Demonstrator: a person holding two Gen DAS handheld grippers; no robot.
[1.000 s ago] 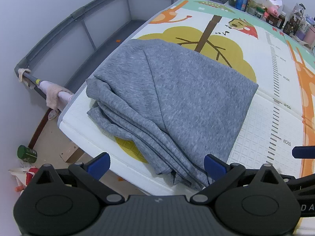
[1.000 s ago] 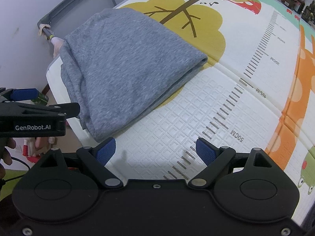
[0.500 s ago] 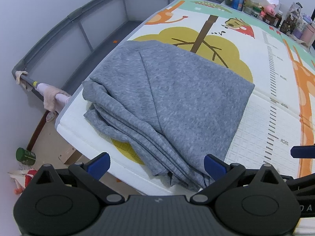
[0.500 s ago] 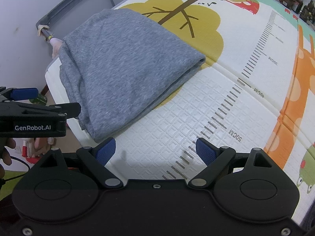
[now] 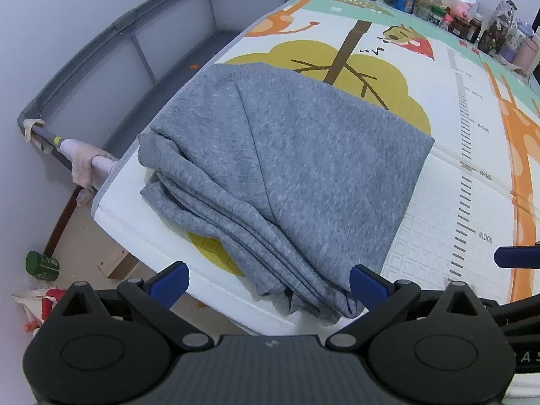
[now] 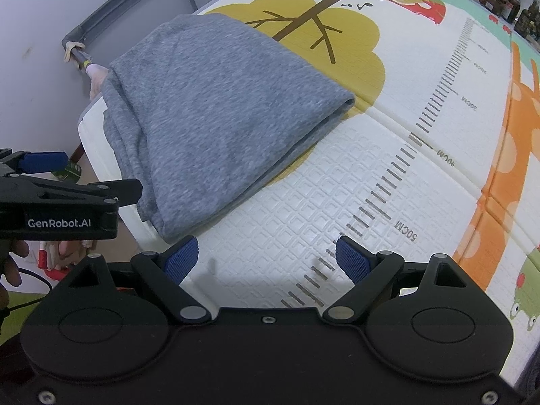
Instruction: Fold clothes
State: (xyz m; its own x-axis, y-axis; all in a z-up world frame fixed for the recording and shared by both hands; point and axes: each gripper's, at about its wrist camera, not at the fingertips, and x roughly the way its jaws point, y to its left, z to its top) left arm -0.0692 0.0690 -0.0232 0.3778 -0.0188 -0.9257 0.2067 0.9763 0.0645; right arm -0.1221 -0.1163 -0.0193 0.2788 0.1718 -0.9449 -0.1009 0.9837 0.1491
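Nothing moved; one folded grey garment [image 5: 297,175], two tools spread, empty.

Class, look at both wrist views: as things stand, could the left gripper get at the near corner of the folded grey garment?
Probably yes. The left gripper is open, just above the grey garment, with nothing between.

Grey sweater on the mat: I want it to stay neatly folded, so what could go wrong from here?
1. The folded grey sweater lies close to the play mat's near edge; its loose lower layers could slide off if nudged.
2. The left tool hangs open over that loose corner; a sloppy pinch may catch only some layers and undo the fold.
3. The right tool is open over bare mat, not steadying the sweater.
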